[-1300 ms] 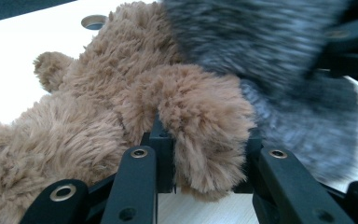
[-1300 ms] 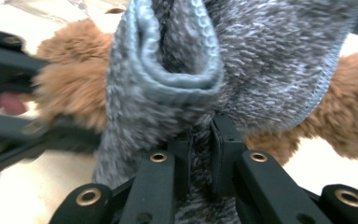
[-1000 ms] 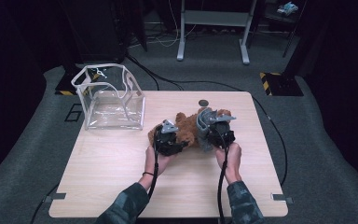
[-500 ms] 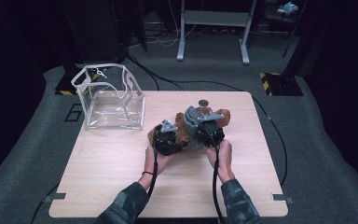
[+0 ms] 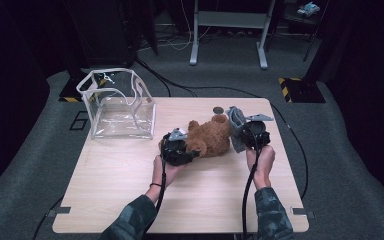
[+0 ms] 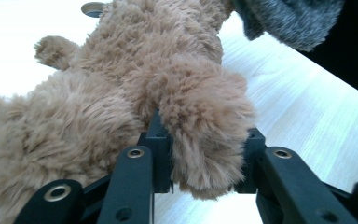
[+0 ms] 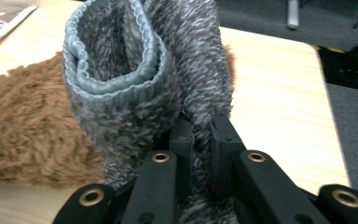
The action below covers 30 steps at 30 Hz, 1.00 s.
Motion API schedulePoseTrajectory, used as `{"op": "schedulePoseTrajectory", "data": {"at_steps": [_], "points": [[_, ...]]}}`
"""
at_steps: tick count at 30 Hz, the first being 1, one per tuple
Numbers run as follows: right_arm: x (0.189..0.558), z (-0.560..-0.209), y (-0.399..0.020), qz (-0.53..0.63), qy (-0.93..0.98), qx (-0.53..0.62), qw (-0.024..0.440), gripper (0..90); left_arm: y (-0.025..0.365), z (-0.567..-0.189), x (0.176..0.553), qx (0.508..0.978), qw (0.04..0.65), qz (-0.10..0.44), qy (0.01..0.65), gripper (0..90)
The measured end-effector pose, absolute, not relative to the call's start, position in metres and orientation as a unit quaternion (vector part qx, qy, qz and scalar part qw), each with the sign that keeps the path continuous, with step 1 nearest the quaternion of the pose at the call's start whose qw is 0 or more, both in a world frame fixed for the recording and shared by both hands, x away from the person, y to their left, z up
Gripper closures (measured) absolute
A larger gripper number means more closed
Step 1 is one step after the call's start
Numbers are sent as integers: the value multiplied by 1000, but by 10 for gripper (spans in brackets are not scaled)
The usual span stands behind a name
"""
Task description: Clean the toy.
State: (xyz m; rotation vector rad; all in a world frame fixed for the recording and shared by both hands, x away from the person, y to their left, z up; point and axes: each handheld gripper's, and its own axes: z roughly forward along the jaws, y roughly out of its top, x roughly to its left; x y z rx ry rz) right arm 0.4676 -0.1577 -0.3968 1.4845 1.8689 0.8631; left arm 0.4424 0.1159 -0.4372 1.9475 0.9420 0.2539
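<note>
A brown teddy bear (image 5: 212, 137) lies on the table (image 5: 130, 200). My left gripper (image 5: 190, 152) is at its left end, and in the left gripper view my left gripper (image 6: 205, 154) is shut on one furry paw (image 6: 205, 116), fur bulging between the jaws. To the bear's right, my right gripper (image 5: 245, 136) holds up a grey knitted piece (image 5: 236, 130). In the right gripper view my right gripper (image 7: 201, 135) pinches a fold of that grey knit (image 7: 121, 84), whose ribbed opening faces the camera, with the bear (image 7: 28, 126) just left of it.
A clear plastic box-shaped bag (image 5: 120, 107) stands open at the table's back left. A small dark disc (image 5: 218, 110) lies behind the bear's head. Grey stand legs (image 5: 195, 55) rise on the carpet beyond the table.
My right gripper has swung to the right with the grey knit, away from the bear's head, which now shows more. The left gripper stays on the paw.
</note>
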Motion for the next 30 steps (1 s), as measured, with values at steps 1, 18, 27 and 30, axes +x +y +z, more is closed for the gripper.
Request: {"op": "schedulePoseTrajectory", "data": {"at_steps": [1, 18, 27, 30], "points": [[466, -396, -159, 323, 703, 557, 303, 822, 117, -437, 443, 794, 461, 104, 383, 634], [445, -411, -79, 386, 769, 460, 218, 818, 149, -439, 441, 765, 467, 138, 422, 505], [462, -420, -84, 345, 761, 493, 241, 819, 168, -441, 438, 756, 467, 147, 436, 419], [462, -418, -101, 338, 751, 507, 255, 818, 175, -445, 434, 750, 462, 158, 447, 381]]}}
